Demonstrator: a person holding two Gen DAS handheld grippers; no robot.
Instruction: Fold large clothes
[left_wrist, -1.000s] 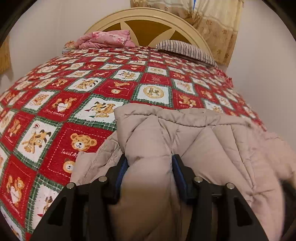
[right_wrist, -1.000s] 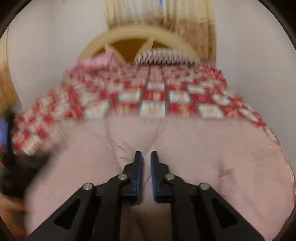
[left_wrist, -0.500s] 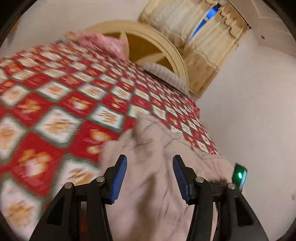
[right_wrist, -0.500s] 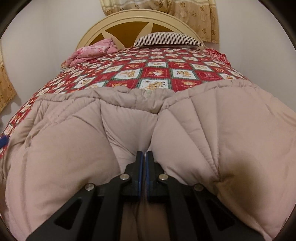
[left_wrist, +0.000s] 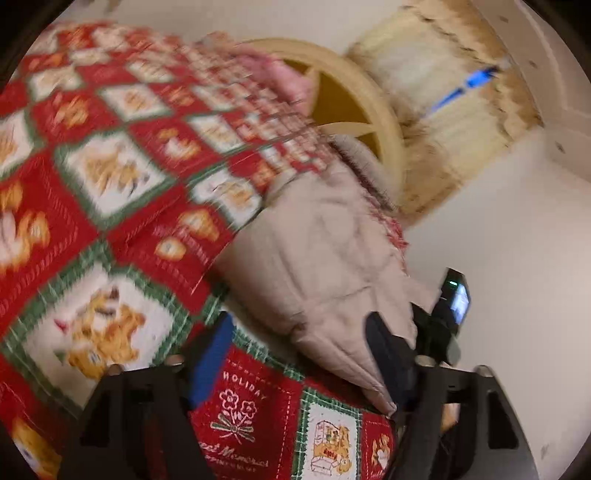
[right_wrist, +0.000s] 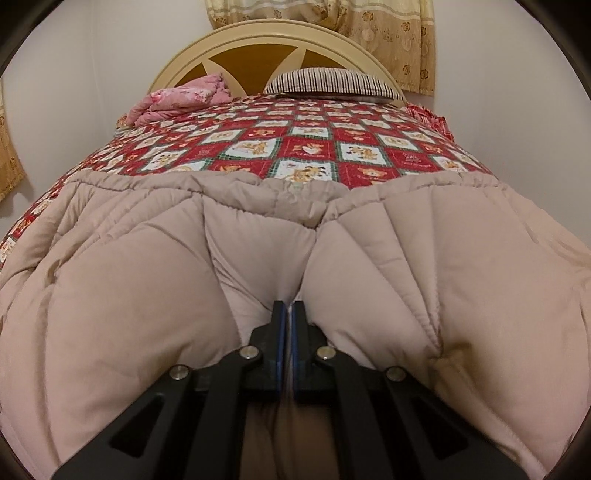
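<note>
Coat: beige quilted puffer coat spread across the near end of the bed's red patchwork quilt.
Right hand-held gripper: clamped tight on a pinch of coat fabric.
Left hand-held gripper: jaws just widened, standing apart; coat edge lies by the right finger, unpinched.

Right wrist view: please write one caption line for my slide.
Right gripper jaws shut on a fold of the beige padded coat, spread over the red patchwork quilt on the bed.
</note>
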